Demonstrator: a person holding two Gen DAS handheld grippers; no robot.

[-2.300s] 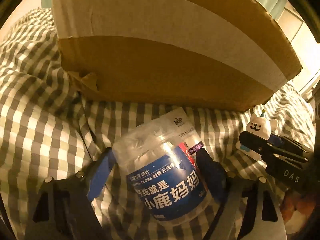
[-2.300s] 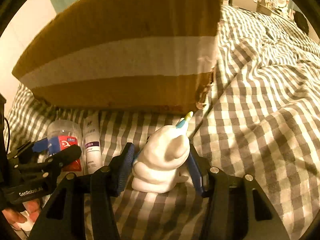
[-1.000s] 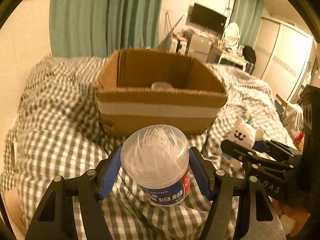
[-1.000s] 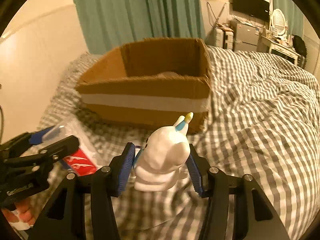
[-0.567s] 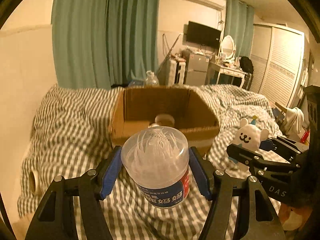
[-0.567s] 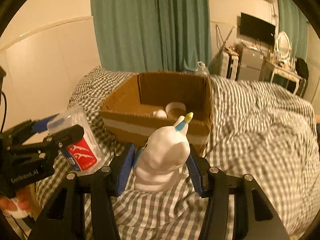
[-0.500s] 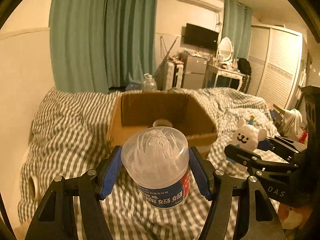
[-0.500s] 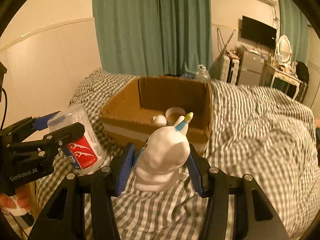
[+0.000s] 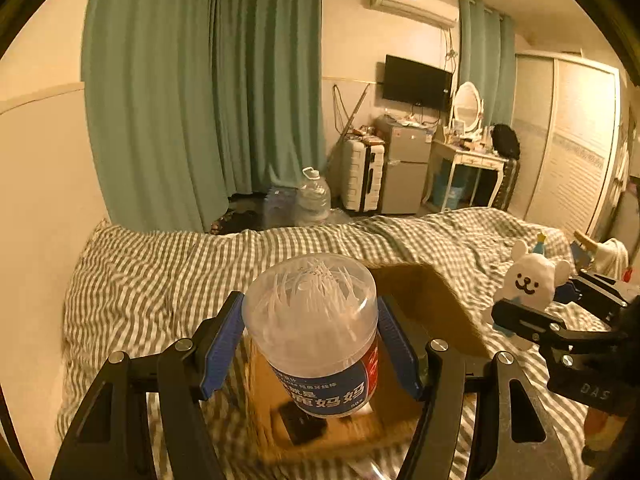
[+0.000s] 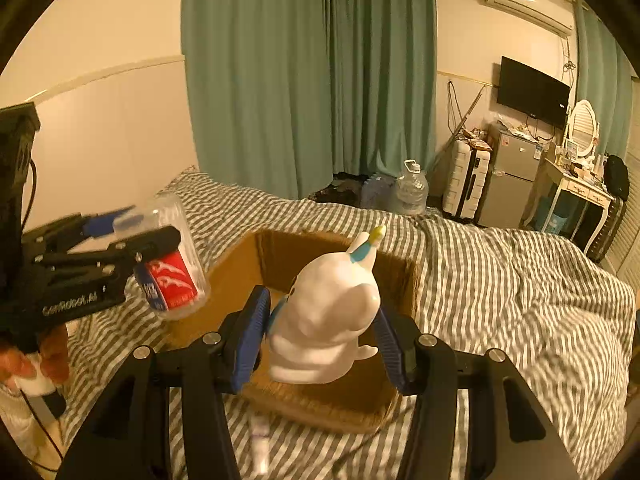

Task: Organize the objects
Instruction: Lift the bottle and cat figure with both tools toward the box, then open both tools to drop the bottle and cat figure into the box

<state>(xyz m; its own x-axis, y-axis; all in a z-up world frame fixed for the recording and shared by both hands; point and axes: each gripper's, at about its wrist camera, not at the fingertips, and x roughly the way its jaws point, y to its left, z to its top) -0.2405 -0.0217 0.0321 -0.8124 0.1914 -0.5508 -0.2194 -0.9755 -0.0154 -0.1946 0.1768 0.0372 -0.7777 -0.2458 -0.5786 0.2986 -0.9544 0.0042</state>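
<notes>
My left gripper is shut on a clear plastic jar of dental floss picks with a blue and red label, held above the open cardboard box. The jar also shows in the right wrist view. My right gripper is shut on a white bear figurine with a small party hat, held over the near side of the box. The figurine also shows at the right of the left wrist view. Most of the box's inside is hidden behind the held things.
The box sits on a bed with a green-and-white checked cover. A small white tube lies on the cover in front of the box. Green curtains, a water jug, a suitcase and a small fridge stand beyond the bed.
Both grippers rose from the bed with their objects and moved forward; they now hang over the box, which was ahead of them before. The tube stayed on the cover.
</notes>
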